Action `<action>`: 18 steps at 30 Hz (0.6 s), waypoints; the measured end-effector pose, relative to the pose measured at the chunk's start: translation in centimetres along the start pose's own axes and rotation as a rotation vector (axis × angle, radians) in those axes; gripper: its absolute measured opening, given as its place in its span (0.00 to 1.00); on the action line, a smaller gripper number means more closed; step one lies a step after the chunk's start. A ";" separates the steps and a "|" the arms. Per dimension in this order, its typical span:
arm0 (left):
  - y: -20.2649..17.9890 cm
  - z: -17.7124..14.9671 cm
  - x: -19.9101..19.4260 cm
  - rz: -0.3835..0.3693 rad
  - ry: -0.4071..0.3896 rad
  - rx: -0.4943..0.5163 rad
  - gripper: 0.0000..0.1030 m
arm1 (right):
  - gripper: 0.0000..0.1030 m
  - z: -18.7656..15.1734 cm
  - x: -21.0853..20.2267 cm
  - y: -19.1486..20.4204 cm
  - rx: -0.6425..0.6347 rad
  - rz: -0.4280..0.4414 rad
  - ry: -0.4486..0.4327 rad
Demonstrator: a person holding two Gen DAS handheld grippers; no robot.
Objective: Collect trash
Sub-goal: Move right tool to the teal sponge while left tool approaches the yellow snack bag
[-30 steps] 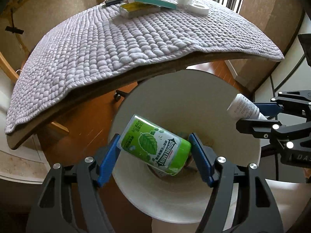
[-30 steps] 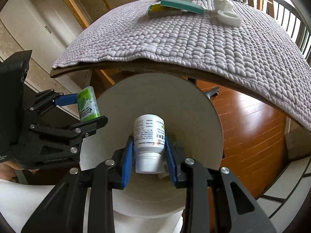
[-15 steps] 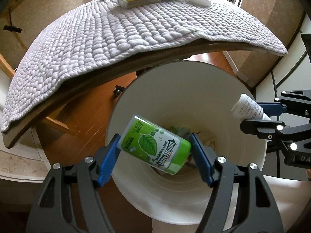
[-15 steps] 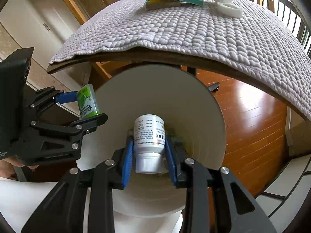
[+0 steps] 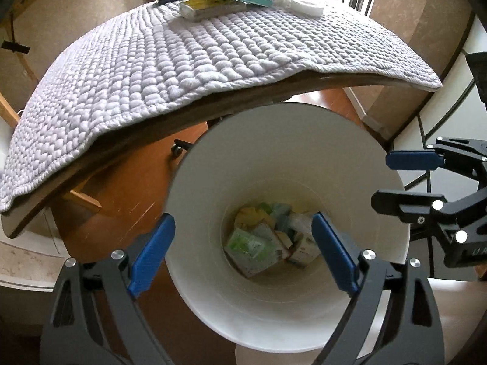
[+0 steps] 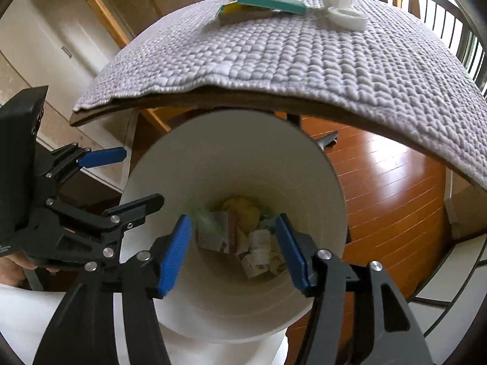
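Both tools are hovering over the white bin [image 5: 380, 179]. The left tool [image 5: 243, 252] and right tool [image 6: 232, 249] have just been opening, nothing between their pads; the trash [image 5: 261, 240] is lying below them at the bin's bottom.

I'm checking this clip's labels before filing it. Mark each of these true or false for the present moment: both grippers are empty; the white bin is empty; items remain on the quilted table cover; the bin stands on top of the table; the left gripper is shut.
1. Both grippers are empty. True: nothing sits between the fingers of the left gripper or the right gripper, whose jaws have just been opening.
2. The white bin is empty. False: cartons and wrappers lie at its bottom.
3. Items remain on the quilted table cover. True: boxes and a tape roll.
4. The bin stands on the table. False: it is below the table edge.
5. The left gripper is shut. False: it is open.
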State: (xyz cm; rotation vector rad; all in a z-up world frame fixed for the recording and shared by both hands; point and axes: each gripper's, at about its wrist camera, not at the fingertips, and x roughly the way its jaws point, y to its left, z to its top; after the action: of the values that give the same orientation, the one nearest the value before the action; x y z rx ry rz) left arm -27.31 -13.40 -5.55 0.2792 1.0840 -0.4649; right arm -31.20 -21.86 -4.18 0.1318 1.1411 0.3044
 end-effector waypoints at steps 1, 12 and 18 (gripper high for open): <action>0.0 0.0 0.0 -0.001 -0.003 0.001 0.90 | 0.59 0.1 -0.2 -0.1 0.003 -0.002 -0.006; 0.8 1.0 -3.7 -0.010 -0.103 0.006 0.92 | 0.78 2.8 -4.6 -1.0 0.013 -0.058 -0.143; 1.6 4.1 -6.9 0.032 -0.259 0.055 0.99 | 0.83 7.0 -7.4 -2.4 0.057 0.006 -0.246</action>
State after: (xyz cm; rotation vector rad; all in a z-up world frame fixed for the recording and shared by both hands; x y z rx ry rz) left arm -26.01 -12.18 2.46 0.2759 0.8144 -0.4885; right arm -27.22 -26.06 4.51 0.2168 0.9061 0.2537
